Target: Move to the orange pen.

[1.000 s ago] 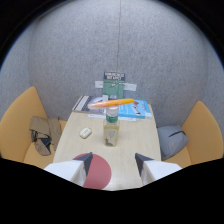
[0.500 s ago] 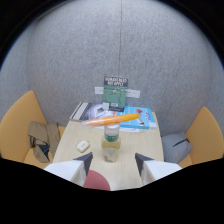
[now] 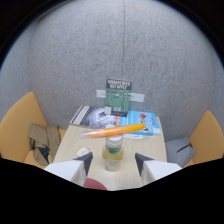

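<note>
a: from the gripper view, the hand-held gripper (image 3: 113, 167) is spread wide, holding nothing. the orange pen (image 3: 114, 131) lies across the top of the bottle (image 3: 113, 150), just ahead of the fingers.

b: risky. i'd guess one nudge on that bottle rolls the pen off onto the bench (image 3: 150, 150).

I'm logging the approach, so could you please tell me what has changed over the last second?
The tongs have moved forward toward the bottle, which now sits just ahead of their open fingers, the orange pen lying across its top. Nothing was grasped or released. The pen, bottle, magazines and table stayed as they were.
</note>
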The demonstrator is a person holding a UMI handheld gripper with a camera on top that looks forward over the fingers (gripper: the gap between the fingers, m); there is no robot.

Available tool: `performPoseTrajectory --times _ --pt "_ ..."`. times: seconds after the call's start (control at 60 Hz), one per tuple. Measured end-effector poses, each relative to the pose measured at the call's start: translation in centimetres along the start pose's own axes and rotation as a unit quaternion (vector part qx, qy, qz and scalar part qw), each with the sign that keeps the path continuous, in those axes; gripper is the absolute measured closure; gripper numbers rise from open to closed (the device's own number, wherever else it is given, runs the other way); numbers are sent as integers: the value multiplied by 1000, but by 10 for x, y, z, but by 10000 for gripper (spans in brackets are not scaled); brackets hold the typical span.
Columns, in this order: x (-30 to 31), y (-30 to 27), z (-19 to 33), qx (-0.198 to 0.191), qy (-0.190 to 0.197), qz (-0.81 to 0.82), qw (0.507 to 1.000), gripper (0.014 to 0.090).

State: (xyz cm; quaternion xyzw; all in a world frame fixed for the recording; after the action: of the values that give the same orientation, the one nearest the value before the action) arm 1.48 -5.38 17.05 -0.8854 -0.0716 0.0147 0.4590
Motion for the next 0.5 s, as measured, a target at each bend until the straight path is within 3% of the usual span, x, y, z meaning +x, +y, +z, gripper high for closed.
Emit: performPoseTrajectory --times 0.5 --pt "2 -17 21 4 -8 3 1000 182"
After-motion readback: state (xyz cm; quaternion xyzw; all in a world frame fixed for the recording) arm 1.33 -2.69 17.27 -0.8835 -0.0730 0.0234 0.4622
